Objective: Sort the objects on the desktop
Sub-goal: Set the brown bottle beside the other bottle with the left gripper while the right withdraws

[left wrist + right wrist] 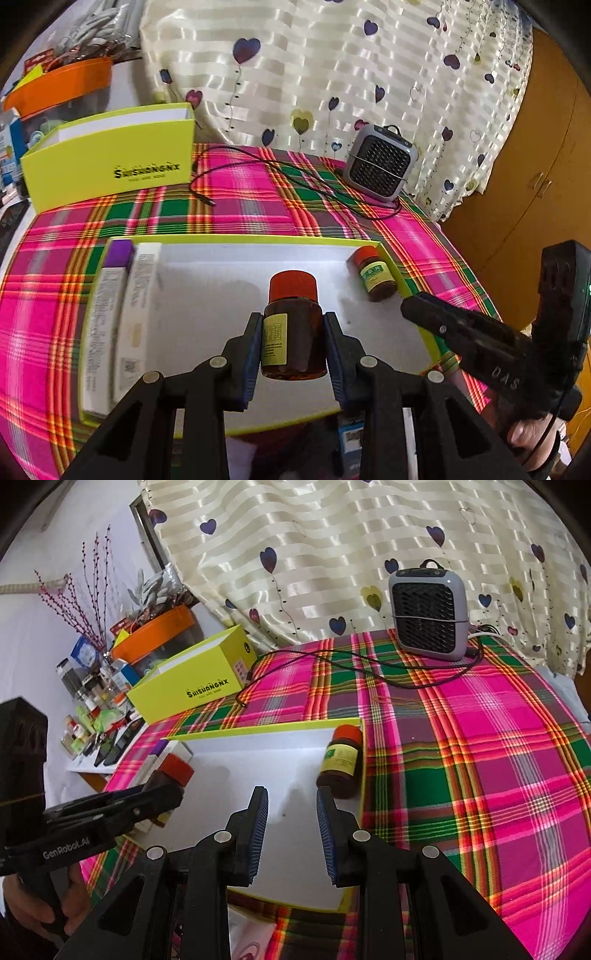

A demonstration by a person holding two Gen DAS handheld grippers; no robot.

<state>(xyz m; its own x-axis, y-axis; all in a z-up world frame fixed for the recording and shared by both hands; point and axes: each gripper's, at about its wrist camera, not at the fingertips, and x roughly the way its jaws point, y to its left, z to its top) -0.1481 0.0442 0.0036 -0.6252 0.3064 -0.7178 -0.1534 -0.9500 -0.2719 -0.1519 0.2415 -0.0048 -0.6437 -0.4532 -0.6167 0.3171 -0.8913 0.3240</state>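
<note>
My left gripper (293, 347) is shut on a brown bottle with a red cap (293, 325) and holds it above the white floor of a shallow yellow-rimmed box lid (240, 266). A second red-capped brown bottle (373, 274) lies in the lid's far right corner; it also shows in the right wrist view (341, 762). Two long cartons (122, 317) lie along the lid's left side. My right gripper (291, 834) is open and empty over the lid, just short of the lying bottle. The held bottle (173, 775) and the left gripper (122, 808) show at the left of the right wrist view.
A yellow box (110, 162) stands at the back left on the plaid cloth (480, 775). A small grey heater (382, 166) stands at the back with a black cable (258, 173) trailing across the cloth. A cluttered shelf (99, 701) lies left, a wooden cabinet (524, 177) right.
</note>
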